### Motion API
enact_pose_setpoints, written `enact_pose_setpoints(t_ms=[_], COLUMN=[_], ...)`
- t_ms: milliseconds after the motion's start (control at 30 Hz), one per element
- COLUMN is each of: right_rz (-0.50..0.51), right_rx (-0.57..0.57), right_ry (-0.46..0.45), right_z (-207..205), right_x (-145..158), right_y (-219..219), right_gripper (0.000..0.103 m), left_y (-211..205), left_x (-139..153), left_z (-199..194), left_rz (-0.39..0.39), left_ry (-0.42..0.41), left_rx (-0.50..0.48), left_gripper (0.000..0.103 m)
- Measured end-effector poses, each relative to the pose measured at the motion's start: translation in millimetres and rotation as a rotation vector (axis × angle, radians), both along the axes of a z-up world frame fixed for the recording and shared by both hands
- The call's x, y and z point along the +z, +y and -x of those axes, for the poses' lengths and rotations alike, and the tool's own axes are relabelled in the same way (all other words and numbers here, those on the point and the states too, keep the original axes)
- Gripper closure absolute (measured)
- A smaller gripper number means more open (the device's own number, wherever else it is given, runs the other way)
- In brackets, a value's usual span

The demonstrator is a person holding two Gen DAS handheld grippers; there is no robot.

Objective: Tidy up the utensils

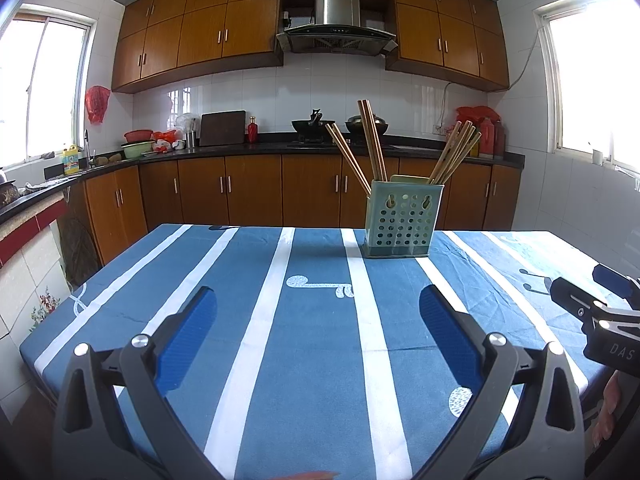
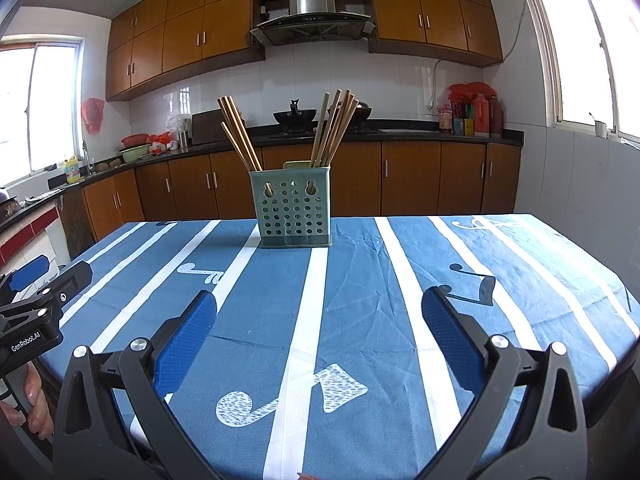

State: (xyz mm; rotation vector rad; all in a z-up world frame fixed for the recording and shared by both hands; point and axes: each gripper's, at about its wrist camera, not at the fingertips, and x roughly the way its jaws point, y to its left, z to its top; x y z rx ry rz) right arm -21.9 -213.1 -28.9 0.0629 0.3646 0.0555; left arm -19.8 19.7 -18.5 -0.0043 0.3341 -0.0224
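Observation:
A pale green perforated utensil holder [image 1: 402, 220] stands upright near the far edge of the table; it also shows in the right wrist view [image 2: 294, 214]. Several wooden chopsticks [image 1: 370, 146] lean out of it in two bunches, left and right [image 2: 240, 136]. My left gripper [image 1: 318, 312] is open and empty, low over the near half of the table, well short of the holder. My right gripper [image 2: 319, 314] is open and empty, likewise short of the holder. Each gripper appears at the edge of the other's view [image 1: 600, 300] [image 2: 44, 284].
The table carries a blue cloth with white stripes and music notes [image 1: 304, 332] [image 2: 360, 280]. Behind it runs a kitchen counter [image 1: 280, 146] with woks, bottles, bowls and a sink at the left. Wooden cabinets stand below and above.

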Motion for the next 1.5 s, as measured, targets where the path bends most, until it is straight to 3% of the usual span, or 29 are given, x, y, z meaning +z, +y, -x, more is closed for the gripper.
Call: enact_pose_setpoints(t_ms=[1500], right_rz=[-0.003], right_rx=[-0.003], right_ry=[0.005], right_z=[0.1], right_x=[0.8], right_y=[-0.2], right_gripper=[0.002], left_y=[-0.9], left_x=[-2.3], left_z=[1.6], left_rz=[0.002], left_ry=[0.007], left_rx=[0.001], left_gripper=[0.004])
